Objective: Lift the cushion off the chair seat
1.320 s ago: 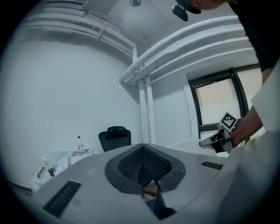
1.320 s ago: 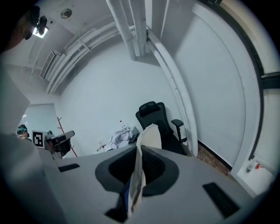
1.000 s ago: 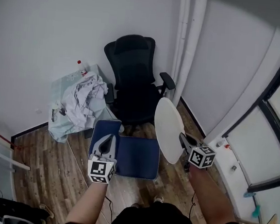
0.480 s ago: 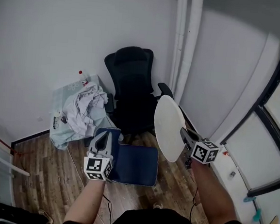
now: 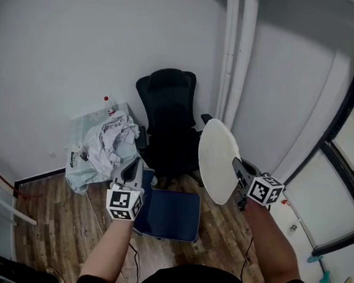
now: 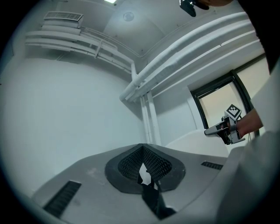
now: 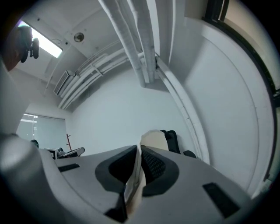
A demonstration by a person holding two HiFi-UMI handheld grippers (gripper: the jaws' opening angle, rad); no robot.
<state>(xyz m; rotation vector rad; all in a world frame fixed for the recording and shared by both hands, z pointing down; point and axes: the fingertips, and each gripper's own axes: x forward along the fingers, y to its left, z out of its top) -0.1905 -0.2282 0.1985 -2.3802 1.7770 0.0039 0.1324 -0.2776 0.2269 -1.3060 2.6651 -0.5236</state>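
A black office chair (image 5: pixel 166 127) stands against the back wall. My right gripper (image 5: pixel 236 166) is shut on the rim of a round white cushion (image 5: pixel 217 163), held upright in the air to the right of the chair. In the right gripper view the cushion's cream edge (image 7: pixel 133 183) is pinched between the jaws of that gripper (image 7: pixel 135 168). My left gripper (image 5: pixel 135 165) is shut on a corner of a blue square cushion (image 5: pixel 172 214), which hangs in front of the chair. In the left gripper view a thin dark strip (image 6: pixel 154 199) sits between the closed jaws.
A low table (image 5: pixel 76 166) left of the chair holds crumpled clothes (image 5: pixel 108 141) and a red-capped bottle (image 5: pixel 107 103). White pipes (image 5: pixel 233 56) run up the wall behind the chair. A dark-framed window (image 5: pixel 342 152) is at the right. The floor (image 5: pixel 53 219) is wood.
Both grippers have risen, each keeping its cushion. The white cushion now stands higher beside the chair, and the blue cushion has come up with the left gripper.
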